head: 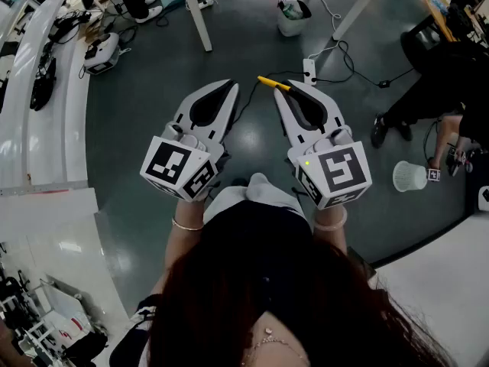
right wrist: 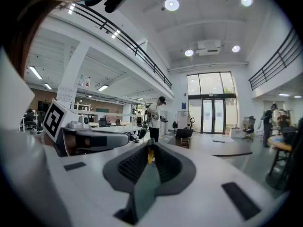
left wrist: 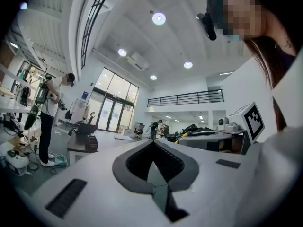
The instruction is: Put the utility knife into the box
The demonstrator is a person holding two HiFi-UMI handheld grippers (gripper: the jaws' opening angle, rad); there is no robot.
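Note:
My right gripper is shut on the yellow utility knife; the knife sticks out to the left past the jaw tips, over the grey floor. In the right gripper view only a small yellow part of the knife shows between the closed jaws of the right gripper. My left gripper is held beside it, about level, with its jaws together and nothing in them. The left gripper view shows the left gripper shut and, at the right, the right gripper with the knife's yellow end. No box shows in any view.
Both grippers are held in the air over a dark floor. A table's white legs, a white bin and a power strip with cables lie ahead. A seated person is at the right, near a white cup. White counters run along the left.

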